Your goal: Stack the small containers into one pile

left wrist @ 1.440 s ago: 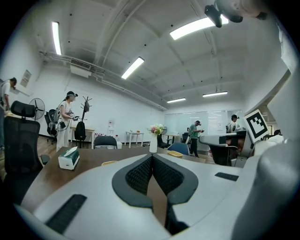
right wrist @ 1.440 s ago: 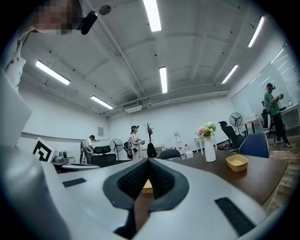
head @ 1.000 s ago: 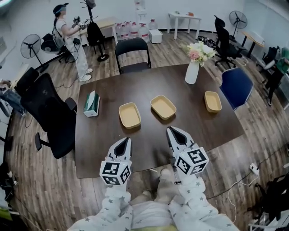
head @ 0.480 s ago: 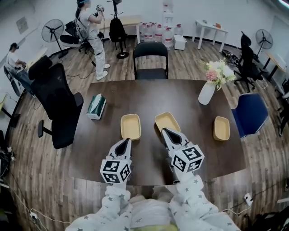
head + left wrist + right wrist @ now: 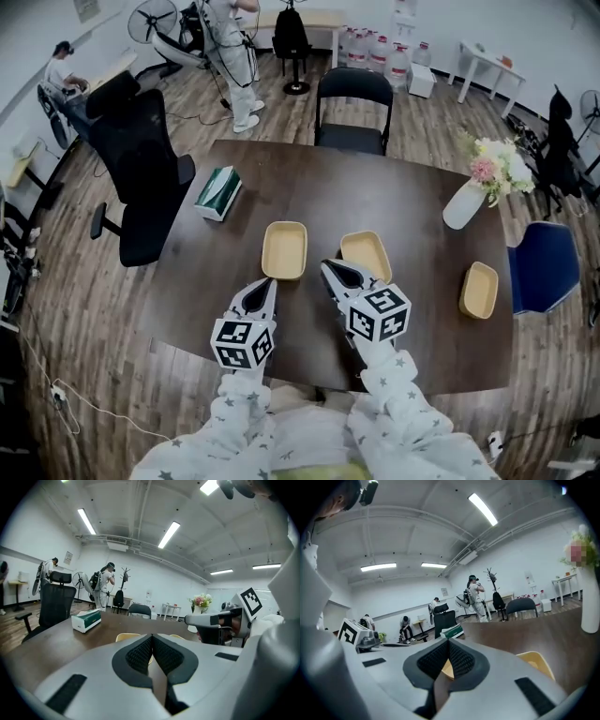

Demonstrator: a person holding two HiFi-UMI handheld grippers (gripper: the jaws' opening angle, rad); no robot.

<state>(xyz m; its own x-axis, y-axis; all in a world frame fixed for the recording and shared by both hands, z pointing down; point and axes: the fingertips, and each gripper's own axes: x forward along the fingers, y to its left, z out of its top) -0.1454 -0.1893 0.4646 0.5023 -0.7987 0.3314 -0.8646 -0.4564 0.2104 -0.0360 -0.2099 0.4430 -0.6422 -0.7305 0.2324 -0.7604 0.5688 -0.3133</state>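
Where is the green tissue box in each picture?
Head view: tissue box upper left, near the table's far-left corner.
Left gripper view: tissue box left of centre, on the table.
Right gripper view: tissue box near the middle.
Shared landmark: the black office chair next to it.

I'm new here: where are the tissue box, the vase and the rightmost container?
tissue box [image 5: 218, 190]: head view, its green top.
vase [image 5: 462, 204]: head view, white body.
rightmost container [image 5: 479, 291]: head view, its inner floor.
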